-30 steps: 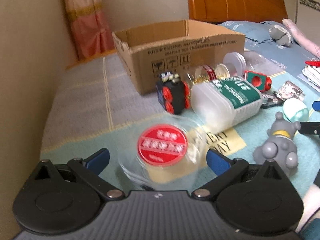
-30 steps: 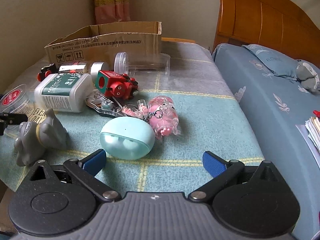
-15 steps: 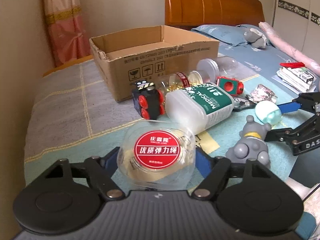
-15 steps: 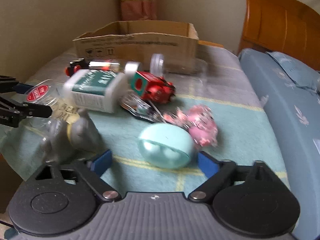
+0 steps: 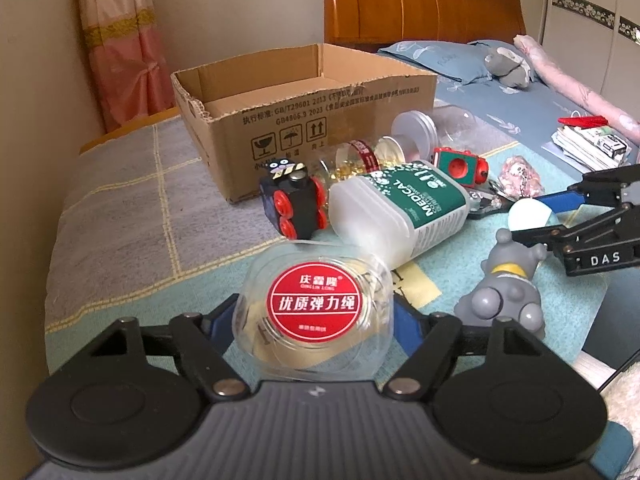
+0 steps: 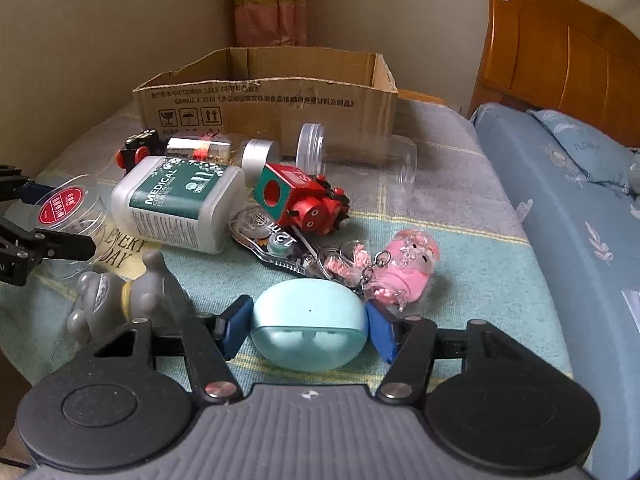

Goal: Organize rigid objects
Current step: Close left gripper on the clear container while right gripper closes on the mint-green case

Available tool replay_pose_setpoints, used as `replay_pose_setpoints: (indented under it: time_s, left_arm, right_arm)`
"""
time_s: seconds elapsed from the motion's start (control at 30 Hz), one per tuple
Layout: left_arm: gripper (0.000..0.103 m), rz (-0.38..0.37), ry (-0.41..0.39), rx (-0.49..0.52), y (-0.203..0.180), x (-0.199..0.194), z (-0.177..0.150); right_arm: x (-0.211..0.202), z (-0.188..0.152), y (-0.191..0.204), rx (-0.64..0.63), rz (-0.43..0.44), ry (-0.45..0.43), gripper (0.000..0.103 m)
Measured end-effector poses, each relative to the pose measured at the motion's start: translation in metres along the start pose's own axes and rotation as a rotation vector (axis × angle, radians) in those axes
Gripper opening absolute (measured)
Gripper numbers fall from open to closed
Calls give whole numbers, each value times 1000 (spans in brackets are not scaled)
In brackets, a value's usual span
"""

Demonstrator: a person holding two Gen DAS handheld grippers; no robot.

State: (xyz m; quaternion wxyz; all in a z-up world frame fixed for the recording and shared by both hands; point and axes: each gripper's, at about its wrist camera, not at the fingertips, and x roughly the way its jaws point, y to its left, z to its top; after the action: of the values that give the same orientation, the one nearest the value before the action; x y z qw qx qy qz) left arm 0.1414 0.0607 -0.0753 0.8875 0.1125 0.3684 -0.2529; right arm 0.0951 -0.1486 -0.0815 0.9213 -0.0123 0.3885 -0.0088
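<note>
With left gripper [image 5: 314, 322] clamped on clear cord spool [image 5: 314, 308] and right gripper [image 6: 308, 326] just closing onto mint earbud case [image 6: 309, 330], either smooth, rounded shell could squirt out when lifted toward cardboard box [image 5: 320, 120].

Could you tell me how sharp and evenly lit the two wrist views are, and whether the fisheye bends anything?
Left wrist view: sharp, soft daylight, cardboard box edges bowed, dark corners. Right wrist view: also sharp, mint case crisp, headboard curved by the lens, clear jar faint against the blanket.
</note>
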Motion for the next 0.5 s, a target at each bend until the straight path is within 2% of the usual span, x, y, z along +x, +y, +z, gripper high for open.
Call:
replay_pose_setpoints:
  time_s: [0.17, 0.5]
  left_arm:
    - [76, 14, 21, 0, 0, -1, 6]
    - [76, 36, -2, -15, 2, -18, 26]
  right_arm:
    - [-4, 2, -3, -34, 8, 18, 66]
    - [-23, 17, -10, -95, 78, 18, 66]
